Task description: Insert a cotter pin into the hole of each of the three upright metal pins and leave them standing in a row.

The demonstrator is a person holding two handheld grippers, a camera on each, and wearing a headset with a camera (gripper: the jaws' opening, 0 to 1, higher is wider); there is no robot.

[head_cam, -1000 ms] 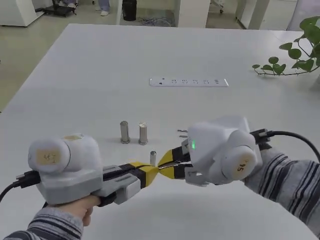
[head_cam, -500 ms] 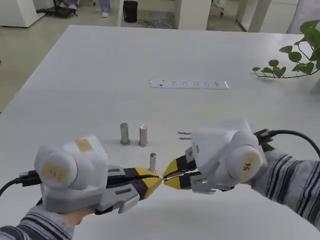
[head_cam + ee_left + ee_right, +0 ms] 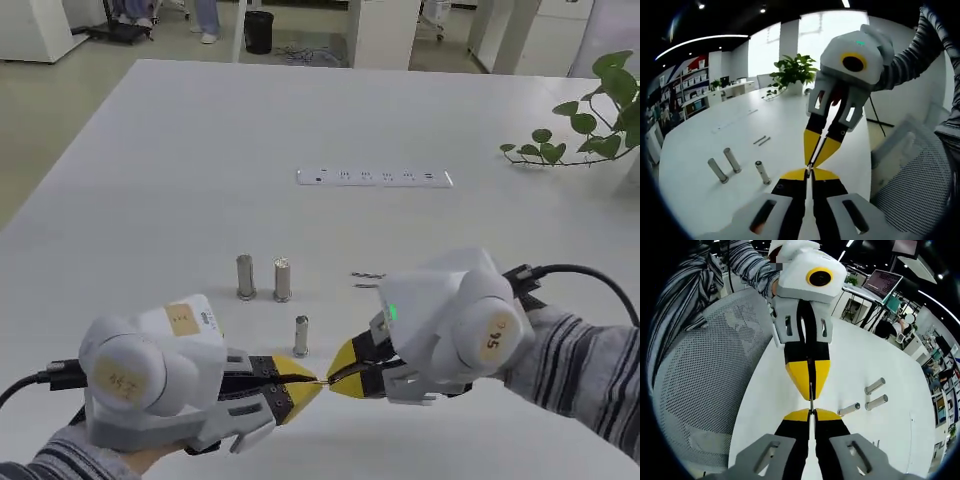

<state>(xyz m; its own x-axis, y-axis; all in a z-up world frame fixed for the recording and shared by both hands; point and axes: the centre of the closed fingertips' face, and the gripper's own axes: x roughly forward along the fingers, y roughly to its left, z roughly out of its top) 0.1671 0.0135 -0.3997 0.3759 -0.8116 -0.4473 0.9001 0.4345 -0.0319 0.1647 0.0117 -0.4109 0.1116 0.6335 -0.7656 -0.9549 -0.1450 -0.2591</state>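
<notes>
Three upright metal pins stand on the white table: two side by side (image 3: 245, 277) (image 3: 282, 280) and one nearer me (image 3: 301, 336). Below and right of the near pin, my left gripper (image 3: 310, 385) and right gripper (image 3: 340, 378) meet tip to tip. A thin cotter pin (image 3: 810, 396) spans the two sets of yellow tips, and both grippers look shut on it. In the left gripper view the right gripper (image 3: 815, 161) reaches down onto the cotter pin (image 3: 810, 168). Two spare cotter pins (image 3: 367, 281) lie right of the metal pins.
A white power strip (image 3: 375, 178) lies across the middle of the table (image 3: 180, 170). A potted plant (image 3: 590, 120) trails over the far right edge. A mesh office chair (image 3: 705, 365) stands beside the table's near edge.
The joined gripper tips have drawn slightly toward me, away from the near metal pin. The left gripper has rolled in the hand. The head camera has shifted.
</notes>
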